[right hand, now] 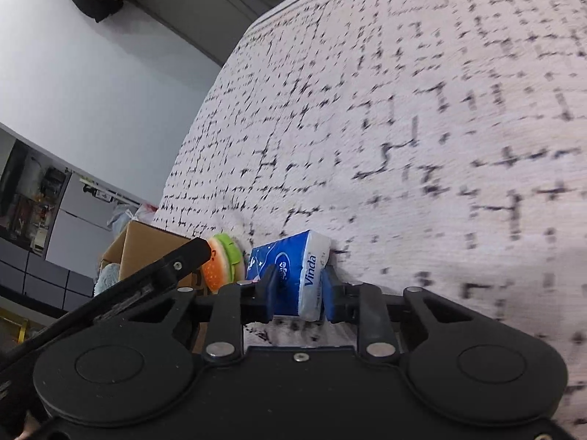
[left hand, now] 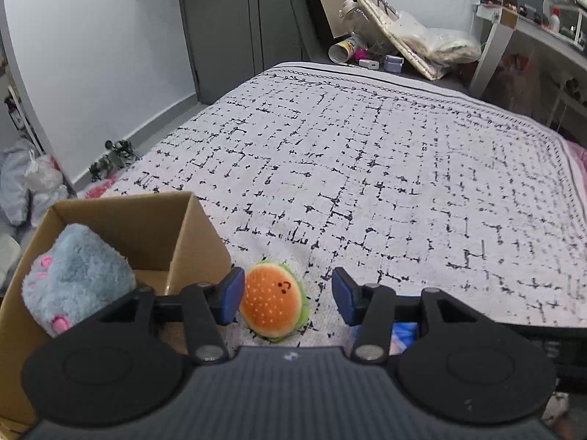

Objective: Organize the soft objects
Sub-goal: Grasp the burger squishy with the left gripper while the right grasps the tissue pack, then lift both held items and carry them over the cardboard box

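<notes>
A small burger plush (left hand: 273, 302) lies on the patterned bedspread (left hand: 367, 168), right beside an open cardboard box (left hand: 198, 242). My left gripper (left hand: 288, 299) is open around the burger: the left pad is at its side and the right pad stands apart from it. A blue-grey furry plush (left hand: 77, 275) with pink spots sits inside the box. In the right wrist view my right gripper (right hand: 300, 293) is shut on a blue and white tissue pack (right hand: 293, 271) that rests on the bed next to the burger plush (right hand: 222, 266). The box (right hand: 146, 245) shows behind it.
The bed's far end holds clutter: a plastic bottle (left hand: 354, 14), a paper cup (left hand: 343, 51) and stuffed bags (left hand: 436, 44). A desk (left hand: 532, 29) stands at the far right. Plastic bags (left hand: 25, 183) lie on the floor to the left of the box.
</notes>
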`<action>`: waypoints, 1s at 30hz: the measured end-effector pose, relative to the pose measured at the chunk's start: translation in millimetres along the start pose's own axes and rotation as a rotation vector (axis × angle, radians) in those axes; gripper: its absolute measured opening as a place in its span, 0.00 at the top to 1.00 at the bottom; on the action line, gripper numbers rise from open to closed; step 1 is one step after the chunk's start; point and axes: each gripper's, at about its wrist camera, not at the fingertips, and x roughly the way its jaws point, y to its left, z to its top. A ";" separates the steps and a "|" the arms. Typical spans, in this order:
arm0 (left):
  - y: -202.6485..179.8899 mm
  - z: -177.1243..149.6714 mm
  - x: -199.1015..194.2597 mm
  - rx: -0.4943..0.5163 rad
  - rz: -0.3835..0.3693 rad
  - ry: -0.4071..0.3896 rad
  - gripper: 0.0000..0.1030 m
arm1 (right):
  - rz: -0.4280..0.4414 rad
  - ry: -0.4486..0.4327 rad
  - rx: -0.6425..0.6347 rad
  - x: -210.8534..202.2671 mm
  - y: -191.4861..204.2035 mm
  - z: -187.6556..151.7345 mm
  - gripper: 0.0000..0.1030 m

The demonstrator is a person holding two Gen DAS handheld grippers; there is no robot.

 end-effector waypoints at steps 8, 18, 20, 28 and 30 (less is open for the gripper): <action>-23.1 -3.0 9.4 0.089 0.058 -0.004 0.51 | 0.009 -0.034 0.003 -24.6 -13.1 -2.0 0.77; -35.5 -18.5 40.2 0.171 0.201 0.053 0.53 | 0.069 -0.043 0.033 -43.0 -30.8 -8.0 0.78; -36.7 -18.9 43.3 0.178 0.208 0.062 0.54 | 0.075 -0.045 0.026 -46.3 -33.4 -11.6 0.78; -29.8 -22.0 50.0 0.131 0.195 0.076 0.75 | 0.074 -0.051 0.045 -54.7 -40.6 -18.8 0.78; -28.7 -21.3 49.8 0.119 0.189 0.073 0.76 | 0.072 -0.057 0.048 -57.8 -38.8 -21.5 0.78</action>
